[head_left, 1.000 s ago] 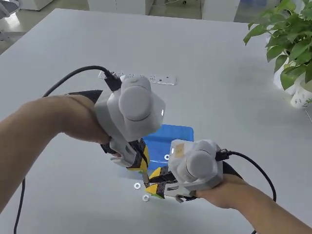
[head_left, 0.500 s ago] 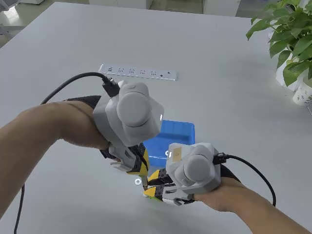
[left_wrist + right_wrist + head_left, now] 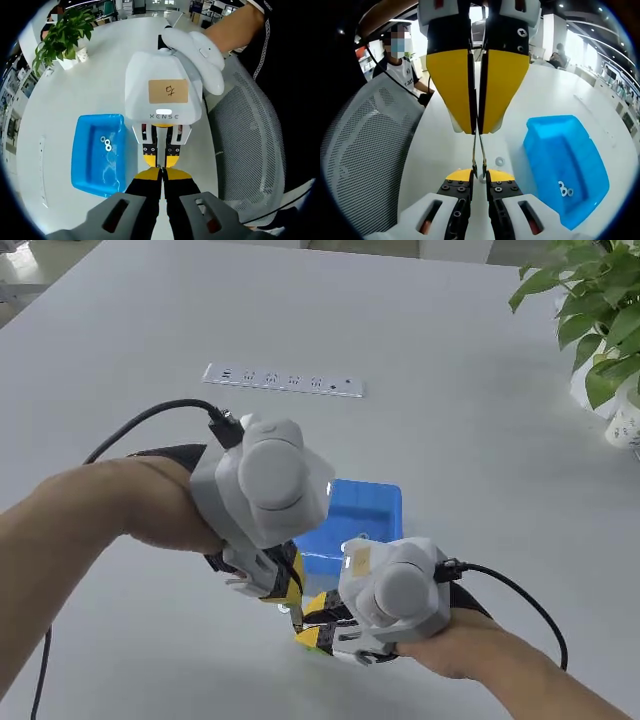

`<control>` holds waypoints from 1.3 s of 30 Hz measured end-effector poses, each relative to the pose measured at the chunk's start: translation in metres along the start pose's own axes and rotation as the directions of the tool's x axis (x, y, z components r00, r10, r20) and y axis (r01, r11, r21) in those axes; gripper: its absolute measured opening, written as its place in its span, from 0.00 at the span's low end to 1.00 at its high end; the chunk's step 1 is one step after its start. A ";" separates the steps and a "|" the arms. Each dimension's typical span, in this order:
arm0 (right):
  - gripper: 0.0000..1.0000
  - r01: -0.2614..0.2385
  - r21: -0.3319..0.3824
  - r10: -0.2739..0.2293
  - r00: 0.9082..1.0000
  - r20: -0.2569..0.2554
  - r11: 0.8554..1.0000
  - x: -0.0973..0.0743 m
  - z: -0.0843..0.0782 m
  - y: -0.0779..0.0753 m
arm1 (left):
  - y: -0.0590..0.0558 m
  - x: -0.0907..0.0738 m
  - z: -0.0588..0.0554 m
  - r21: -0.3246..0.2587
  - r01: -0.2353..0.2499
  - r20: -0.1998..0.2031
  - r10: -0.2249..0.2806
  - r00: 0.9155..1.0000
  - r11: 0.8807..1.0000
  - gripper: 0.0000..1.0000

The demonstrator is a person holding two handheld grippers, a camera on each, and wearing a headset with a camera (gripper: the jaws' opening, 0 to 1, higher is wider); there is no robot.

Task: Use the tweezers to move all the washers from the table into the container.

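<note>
Thin metal tweezers (image 3: 478,150) span between my two grippers, which face each other tip to tip. My left gripper (image 3: 161,170) is shut on one end of them, and in the right gripper view its yellow jaws (image 3: 479,90) hang down from above. My right gripper (image 3: 479,176) is shut on the other end. One washer (image 3: 499,161) lies on the white table just beside the tweezers. The blue container (image 3: 362,512) stands right behind the grippers and holds a few washers (image 3: 106,145). In the head view the left gripper (image 3: 285,585) and the right gripper (image 3: 312,625) meet in front of the container.
A white power strip (image 3: 285,380) lies farther back on the table. A potted plant (image 3: 600,330) stands at the far right edge. A mesh office chair (image 3: 250,145) is next to the table. Cables trail from both grippers.
The head camera has tilted, so the scene sits lower in frame. Both grippers stay joined on the tweezers. The right gripper now covers the two washers seen on the table earlier.
</note>
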State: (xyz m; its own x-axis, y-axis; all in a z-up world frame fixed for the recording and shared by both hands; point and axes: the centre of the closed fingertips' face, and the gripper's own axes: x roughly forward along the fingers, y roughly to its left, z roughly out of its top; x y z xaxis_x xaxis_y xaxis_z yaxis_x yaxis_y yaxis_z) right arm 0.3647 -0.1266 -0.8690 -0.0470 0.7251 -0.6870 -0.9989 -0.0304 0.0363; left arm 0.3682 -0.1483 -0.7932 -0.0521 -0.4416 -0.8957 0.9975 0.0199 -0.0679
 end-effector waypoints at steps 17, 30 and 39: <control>0.13 0.000 0.004 0.000 1.000 -0.003 1.000 0.003 -0.003 -0.002 | 0.002 0.004 0.000 -0.003 0.000 0.008 0.000 1.000 1.000 0.05; 0.10 0.001 0.007 -0.001 1.000 0.001 1.000 0.002 -0.003 -0.003 | 0.003 0.004 0.002 -0.002 0.000 0.012 0.000 1.000 1.000 0.05; 0.10 0.002 0.025 -0.003 1.000 0.006 1.000 0.002 -0.003 -0.003 | 0.004 0.004 0.002 -0.004 0.002 0.011 -0.002 1.000 1.000 0.05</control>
State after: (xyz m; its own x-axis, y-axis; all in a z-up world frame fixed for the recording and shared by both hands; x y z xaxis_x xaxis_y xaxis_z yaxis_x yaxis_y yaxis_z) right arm 0.3674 -0.1266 -0.8727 -0.0444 0.7296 -0.6825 -0.9985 -0.0114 0.0529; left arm 0.3716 -0.1518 -0.7967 -0.0531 -0.4519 -0.8905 0.9972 0.0224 -0.0708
